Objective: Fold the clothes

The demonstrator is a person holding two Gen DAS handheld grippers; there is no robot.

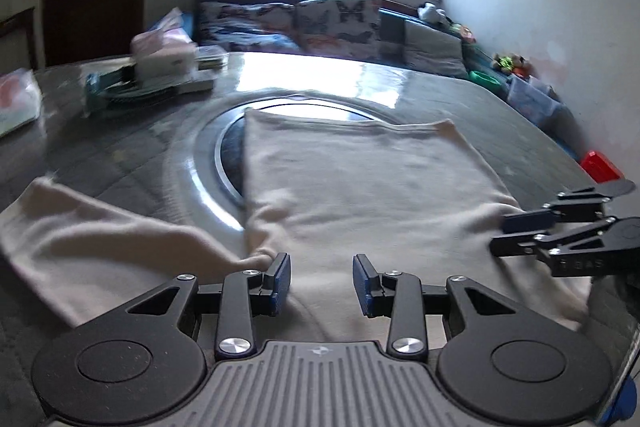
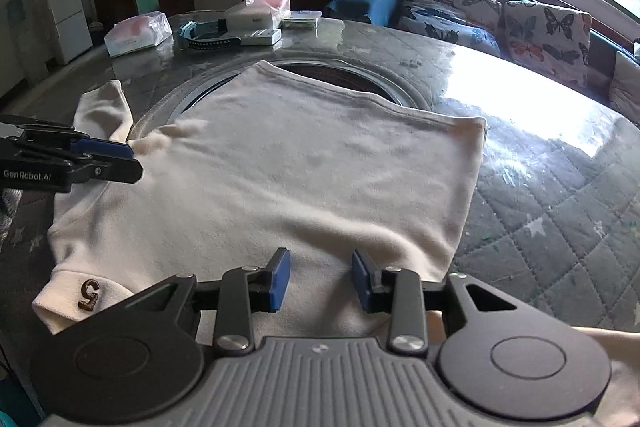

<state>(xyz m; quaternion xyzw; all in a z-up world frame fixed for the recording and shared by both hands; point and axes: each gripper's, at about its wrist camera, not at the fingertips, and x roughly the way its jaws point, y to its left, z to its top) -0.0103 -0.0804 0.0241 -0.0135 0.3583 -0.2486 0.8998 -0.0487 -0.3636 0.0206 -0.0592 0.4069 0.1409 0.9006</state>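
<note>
The left wrist view is smeared with motion blur, so the boxes and packets at the far edge of the table (image 1: 120, 163) are hard to make out there; the right wrist view is sharper and shows them as tissue packets (image 2: 138, 33) and flat boxes; bright window glare washes out part of the glossy tabletop in both views; the round inset ring (image 1: 218, 163) in the table's middle is half covered by cloth; the near hem of the garment is cut off behind each gripper body; a small part of a hand shows at the lower right edge of the right wrist view, too little to describe. The cream shirt (image 2: 280, 179) lies spread flat on the quilted table cover, back up, one sleeve (image 1: 100, 243) stretched out to its left side, a brown numeral patch (image 2: 90, 294) on a cuff near the lower left of the right wrist view. The left gripper (image 1: 322, 283) hovers over the shirt's near left part, just beside the sleeve's armpit, its blue pads partly apart with only flat cloth seen between them, nothing pinched; the right gripper (image 2: 320, 279) sits over the shirt's near right part, its pads likewise partly apart and gripping nothing.
</note>
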